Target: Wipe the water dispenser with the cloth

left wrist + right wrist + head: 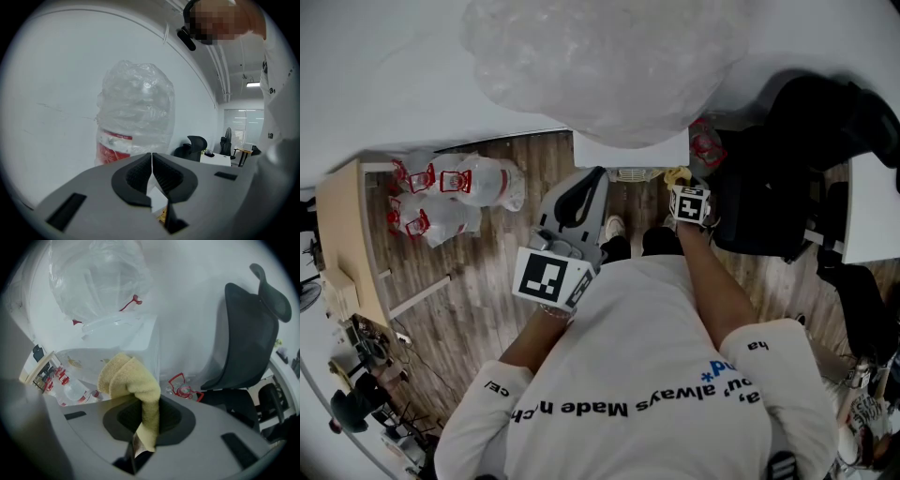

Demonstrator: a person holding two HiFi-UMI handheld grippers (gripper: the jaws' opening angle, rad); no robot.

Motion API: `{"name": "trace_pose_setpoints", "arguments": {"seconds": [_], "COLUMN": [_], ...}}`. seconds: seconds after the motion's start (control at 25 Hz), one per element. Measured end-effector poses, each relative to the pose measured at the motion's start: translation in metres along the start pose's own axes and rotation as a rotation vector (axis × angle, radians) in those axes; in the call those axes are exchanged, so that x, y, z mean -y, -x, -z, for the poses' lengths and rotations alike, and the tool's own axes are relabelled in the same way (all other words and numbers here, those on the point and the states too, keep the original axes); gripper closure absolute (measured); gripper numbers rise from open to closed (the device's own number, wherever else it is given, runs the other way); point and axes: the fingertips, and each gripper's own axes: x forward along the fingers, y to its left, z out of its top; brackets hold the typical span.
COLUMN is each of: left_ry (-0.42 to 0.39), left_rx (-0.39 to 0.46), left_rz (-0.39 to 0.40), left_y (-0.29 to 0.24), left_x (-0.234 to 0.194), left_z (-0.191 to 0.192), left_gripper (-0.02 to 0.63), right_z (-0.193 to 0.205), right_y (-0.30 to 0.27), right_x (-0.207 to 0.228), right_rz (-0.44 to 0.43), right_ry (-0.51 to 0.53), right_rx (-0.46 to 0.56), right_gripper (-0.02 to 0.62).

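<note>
Pinching cloth, right gripper; water dispenser mostly hidden under bottle

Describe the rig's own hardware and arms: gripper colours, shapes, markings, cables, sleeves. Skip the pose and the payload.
Both share one build. The left gripper and right gripper have light grey moulded bodies with rounded black ribbed jaw pads and dark rectangular slots. Each carries a white cube with black square markers. No cables show. The person wears a white short-sleeved T-shirt with dark lettering; the forearms are bare.
</note>
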Motion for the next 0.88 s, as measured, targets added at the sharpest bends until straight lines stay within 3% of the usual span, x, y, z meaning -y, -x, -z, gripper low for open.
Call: {"name": "trace_pose_setpoints", "arguments": {"seconds": [0.88], "left_ry": [0.033], "left_rx": [-0.087], "left_rz": [-0.041], "left_y": [0.014], "left_x": [-0.02], "left_z": [0.058], "left_gripper": [0.58], "right_z": [0.022], "right_y": [-0.036], "right_x": [0.004], "right_rz": [-0.022], "right_ry": [0.028], "right_rx": [-0.025], "right_gripper": [0.535]}}
